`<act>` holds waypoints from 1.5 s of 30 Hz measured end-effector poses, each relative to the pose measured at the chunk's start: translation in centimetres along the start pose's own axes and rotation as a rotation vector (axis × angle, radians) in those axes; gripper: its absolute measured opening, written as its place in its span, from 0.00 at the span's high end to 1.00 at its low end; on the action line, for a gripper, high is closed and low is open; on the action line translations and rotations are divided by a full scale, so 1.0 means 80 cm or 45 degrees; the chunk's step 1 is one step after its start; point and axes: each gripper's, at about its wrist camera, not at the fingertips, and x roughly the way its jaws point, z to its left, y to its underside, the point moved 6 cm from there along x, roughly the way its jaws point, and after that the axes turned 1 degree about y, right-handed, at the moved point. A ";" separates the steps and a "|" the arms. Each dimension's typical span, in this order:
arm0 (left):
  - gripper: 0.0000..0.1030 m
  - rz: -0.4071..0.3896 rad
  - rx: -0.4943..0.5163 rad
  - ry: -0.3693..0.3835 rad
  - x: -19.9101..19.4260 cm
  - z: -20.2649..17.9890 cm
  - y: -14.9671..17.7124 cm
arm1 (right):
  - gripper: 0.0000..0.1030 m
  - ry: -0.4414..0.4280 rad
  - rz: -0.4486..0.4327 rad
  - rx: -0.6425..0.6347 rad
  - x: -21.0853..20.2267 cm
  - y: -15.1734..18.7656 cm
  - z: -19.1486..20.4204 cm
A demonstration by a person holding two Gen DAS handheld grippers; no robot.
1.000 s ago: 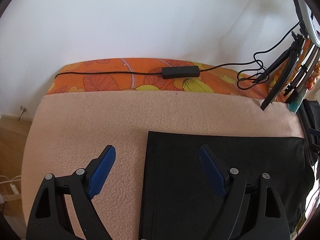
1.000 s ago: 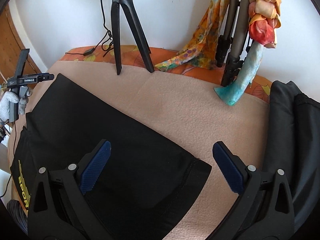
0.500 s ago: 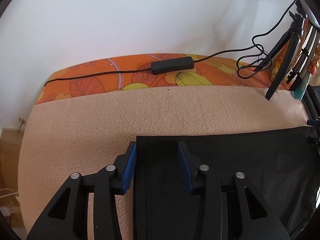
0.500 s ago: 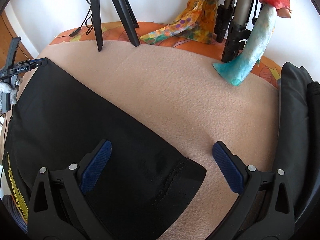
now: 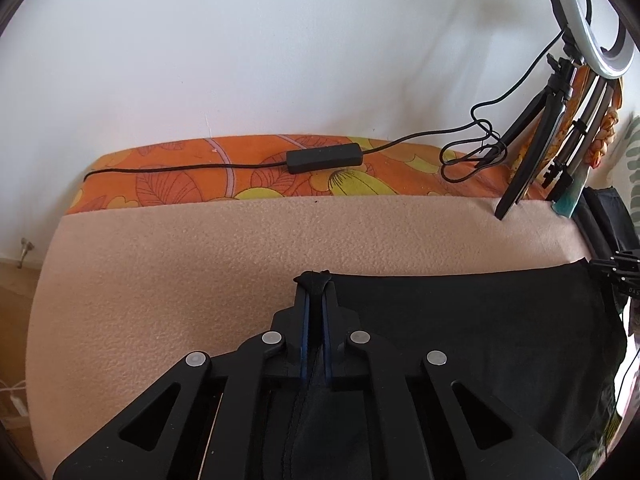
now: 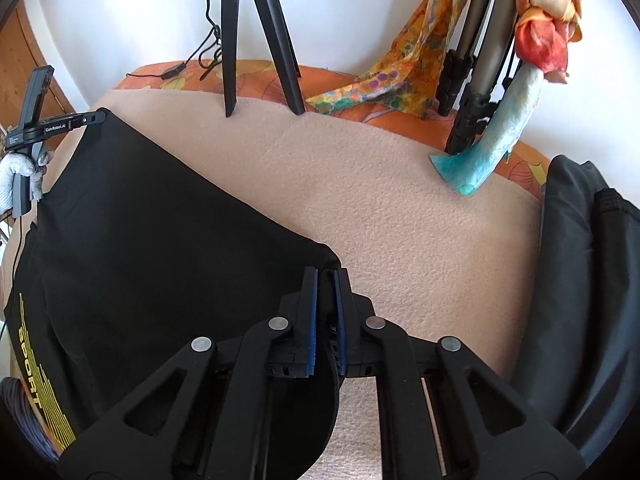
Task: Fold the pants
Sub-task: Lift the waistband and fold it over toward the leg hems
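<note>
Black sport pants (image 6: pixel 168 240) lie flat on the peach fleece blanket (image 6: pixel 400 208), one corner pinched in the left tongs (image 5: pixel 314 284), another in the right tongs (image 6: pixel 326 276); lift both evenly, keeping the edge between them taut

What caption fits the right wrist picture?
Right gripper pinches a corner of black pants on a peach blanket.

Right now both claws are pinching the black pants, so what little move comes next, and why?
Probably lift both corners a little together. The left claw and the right claw are each shut on a far corner of the pants, which lie flat on the blanket, so raising them starts the fold.
</note>
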 end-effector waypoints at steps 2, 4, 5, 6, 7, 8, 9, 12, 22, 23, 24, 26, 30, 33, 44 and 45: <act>0.97 -0.026 0.003 0.008 -0.019 0.003 -0.003 | 0.92 0.000 -0.057 0.011 -0.022 -0.006 0.002; 0.97 -0.064 0.004 0.023 -0.042 0.004 -0.003 | 0.92 -0.003 -0.109 0.025 -0.045 -0.012 0.004; 0.97 -0.079 -0.004 0.027 -0.054 0.007 -0.002 | 0.93 -0.008 -0.127 0.028 -0.057 -0.015 0.006; 0.97 -0.092 -0.010 0.030 -0.064 0.008 -0.002 | 0.93 -0.010 -0.144 0.021 -0.070 -0.017 0.009; 0.97 -0.106 -0.011 0.031 -0.073 0.007 -0.003 | 0.93 -0.008 -0.161 0.012 -0.084 -0.018 0.013; 0.97 -0.123 -0.016 0.034 -0.086 0.006 0.000 | 0.93 -0.004 -0.177 0.003 -0.096 -0.018 0.017; 0.97 -0.137 -0.021 0.040 -0.098 0.007 0.003 | 0.93 -0.002 -0.192 -0.001 -0.108 -0.017 0.021; 0.97 -0.170 -0.027 0.051 -0.137 0.009 0.017 | 0.93 -0.008 -0.226 -0.017 -0.142 -0.010 0.035; 0.97 -0.251 0.003 0.057 -0.230 -0.004 0.098 | 0.93 -0.012 -0.321 -0.080 -0.236 0.058 0.086; 0.97 -0.250 0.005 0.055 -0.237 -0.006 0.109 | 0.93 -0.013 -0.322 -0.096 -0.241 0.070 0.092; 0.98 -0.247 -0.002 0.059 -0.242 -0.007 0.123 | 0.93 -0.012 -0.322 -0.110 -0.245 0.081 0.100; 0.98 -0.234 -0.015 0.069 -0.248 -0.010 0.150 | 0.93 -0.010 -0.318 -0.129 -0.250 0.105 0.111; 0.98 -0.226 -0.006 0.068 -0.260 -0.016 0.208 | 0.93 -0.004 -0.303 -0.169 -0.248 0.154 0.129; 0.98 -0.197 -0.025 0.078 -0.259 -0.023 0.248 | 0.93 -0.001 -0.275 -0.190 -0.240 0.194 0.142; 0.98 -0.166 -0.083 0.079 -0.260 -0.028 0.324 | 0.93 0.045 -0.182 -0.256 -0.197 0.287 0.152; 0.97 -0.155 -0.085 0.083 -0.261 -0.028 0.329 | 0.93 0.048 -0.183 -0.254 -0.196 0.289 0.150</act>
